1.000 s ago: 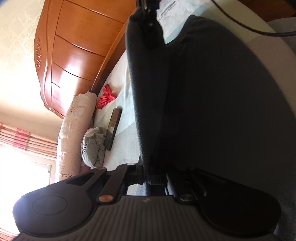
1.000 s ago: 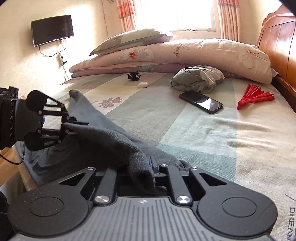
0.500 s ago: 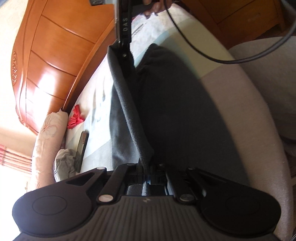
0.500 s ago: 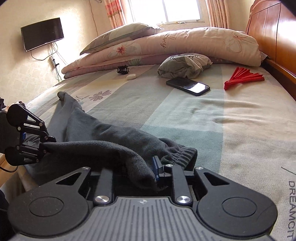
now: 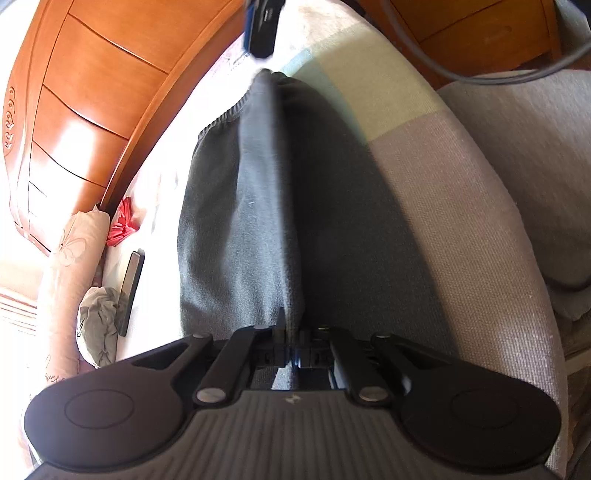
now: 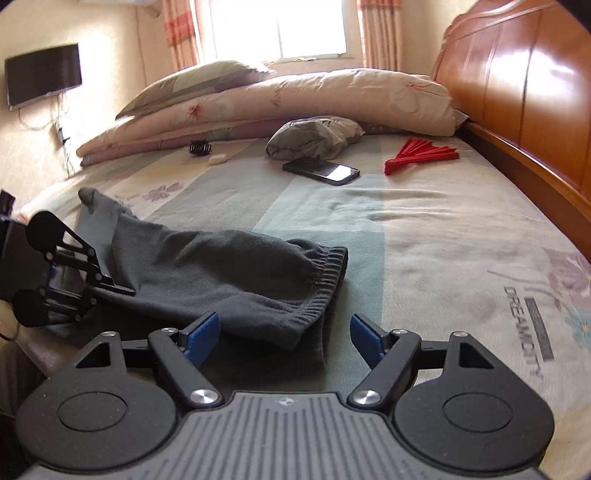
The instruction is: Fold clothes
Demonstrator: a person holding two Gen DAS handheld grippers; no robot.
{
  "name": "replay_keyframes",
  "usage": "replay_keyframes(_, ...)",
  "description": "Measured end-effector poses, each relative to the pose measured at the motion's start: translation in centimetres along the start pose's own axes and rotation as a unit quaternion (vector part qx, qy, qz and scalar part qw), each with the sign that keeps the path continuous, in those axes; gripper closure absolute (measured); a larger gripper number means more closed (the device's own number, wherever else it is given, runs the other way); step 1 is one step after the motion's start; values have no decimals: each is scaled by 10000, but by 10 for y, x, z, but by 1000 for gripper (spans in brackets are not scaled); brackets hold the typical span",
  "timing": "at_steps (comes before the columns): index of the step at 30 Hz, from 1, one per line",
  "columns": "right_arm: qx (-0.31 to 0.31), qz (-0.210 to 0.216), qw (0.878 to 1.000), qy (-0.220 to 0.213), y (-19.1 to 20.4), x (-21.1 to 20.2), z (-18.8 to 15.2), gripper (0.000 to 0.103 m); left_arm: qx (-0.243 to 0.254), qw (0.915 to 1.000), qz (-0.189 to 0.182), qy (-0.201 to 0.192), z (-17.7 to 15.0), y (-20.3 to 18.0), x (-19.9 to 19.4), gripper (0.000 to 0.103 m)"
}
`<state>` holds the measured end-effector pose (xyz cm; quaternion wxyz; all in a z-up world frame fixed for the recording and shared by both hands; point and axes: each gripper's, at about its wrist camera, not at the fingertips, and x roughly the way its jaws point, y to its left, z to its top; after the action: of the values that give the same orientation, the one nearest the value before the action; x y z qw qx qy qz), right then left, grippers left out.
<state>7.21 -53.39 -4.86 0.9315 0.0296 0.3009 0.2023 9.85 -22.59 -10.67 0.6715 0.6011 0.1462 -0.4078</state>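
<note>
A dark grey knit garment (image 6: 221, 273) lies across the near part of the bed, its ribbed hem (image 6: 325, 284) toward the right. My right gripper (image 6: 284, 332) is open, its blue pads (image 6: 201, 328) spread on either side of the hem corner, holding nothing. At the left edge of the right wrist view my left gripper (image 6: 118, 286) pinches the garment's other end. In the left wrist view the left gripper (image 5: 293, 339) is shut on a raised fold of the garment (image 5: 258, 206), which stretches away toward the right gripper (image 5: 260, 26) at the top.
On the bed sheet (image 6: 424, 229) lie a black phone (image 6: 321, 170), a red folding fan (image 6: 417, 155), a bundled grey cloth (image 6: 314, 134), a black hair clip (image 6: 199, 147) and a small white case. Folded quilts and a pillow (image 6: 280, 96) line the far side; the wooden headboard (image 6: 517, 96) stands right.
My right gripper has opened and let go of the garment's hem, which now lies flat on the bed. The left gripper keeps its hold and the garment has lowered.
</note>
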Motion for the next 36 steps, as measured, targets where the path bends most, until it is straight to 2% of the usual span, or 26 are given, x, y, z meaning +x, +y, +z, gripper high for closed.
replay_keyframes(3,654,77,9976,-224,2,-15,-13,27,-33,10000,43,27,16,-3,-2,103)
replay_keyframes(5,922,154,9952,-301,9,-17,-18,37,-75,9999,134,31,24,0,-3,103)
replay_keyframes(8,1523,512,9866,-280,15,-6,-27,37,-50,9997,250,22,28,3,-3,103)
replay_keyframes(10,1995,800,9762,-278,16,5,-35,37,-113,9997,224,31,28,1,-7,103)
replay_keyframes(14,3028,1153,9457,-251,8,30,-50,37,-184,9996,202,51,28,0,-8,103)
replay_keyframes(16,3405,1159,9323,-380,2,36,-53,37,-159,9997,201,65,28,-2,-9,103)
replay_keyframes(18,3577,997,9267,-582,-3,38,-51,37,-159,9997,188,75,28,-3,-12,103)
replay_keyframes(19,3614,863,9261,-651,-5,38,-50,42,-165,9997,180,78,27,-4,-13,103)
replay_keyframes(22,3528,411,9332,-551,-7,44,-45,95,-173,9997,130,57,27,-4,-18,103)
replay_keyframes(25,3423,329,9379,-463,-6,48,-42,96,-105,9999,6,19,31,-4,-22,103)
replay_keyframes(30,3280,123,9428,-590,-14,40,-32,98,9,9995,-248,-187,43,-8,-27,103)
replay_keyframes(36,3146,-81,9491,-118,-17,47,-36,96,215,9986,-384,-277,48,-25,-24,103)
